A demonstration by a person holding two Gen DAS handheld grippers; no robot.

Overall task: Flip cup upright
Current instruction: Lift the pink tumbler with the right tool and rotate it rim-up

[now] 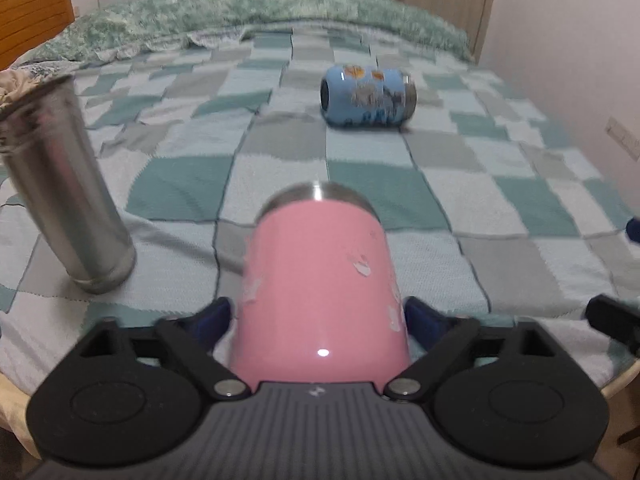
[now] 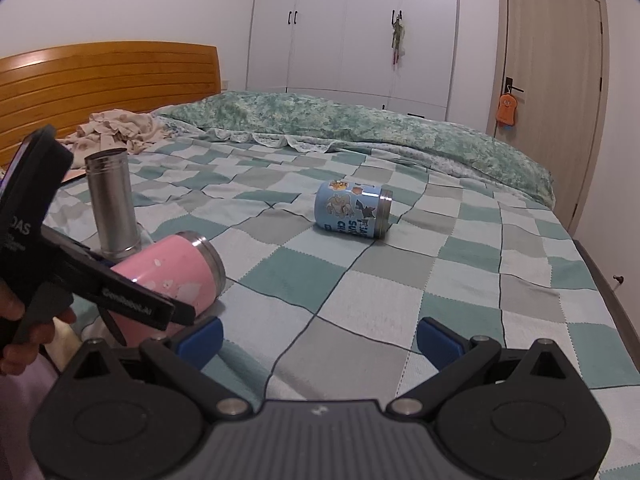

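Note:
My left gripper (image 1: 318, 314) is shut on a pink cup (image 1: 320, 296) with a steel rim, held on its side just above the checked blanket, rim pointing away. The right wrist view shows the same pink cup (image 2: 176, 276) in the left gripper (image 2: 160, 312), tilted near the bed's left side. A blue cartoon cup (image 1: 368, 94) lies on its side mid-bed; it also shows in the right wrist view (image 2: 352, 210). My right gripper (image 2: 320, 338) is open and empty above the blanket.
A tall steel tumbler (image 1: 68, 184) stands upright left of the pink cup, also in the right wrist view (image 2: 112, 204). A green quilt (image 2: 360, 128) lies rolled at the far side. Crumpled cloth (image 2: 116, 128) lies by the wooden headboard (image 2: 100, 76).

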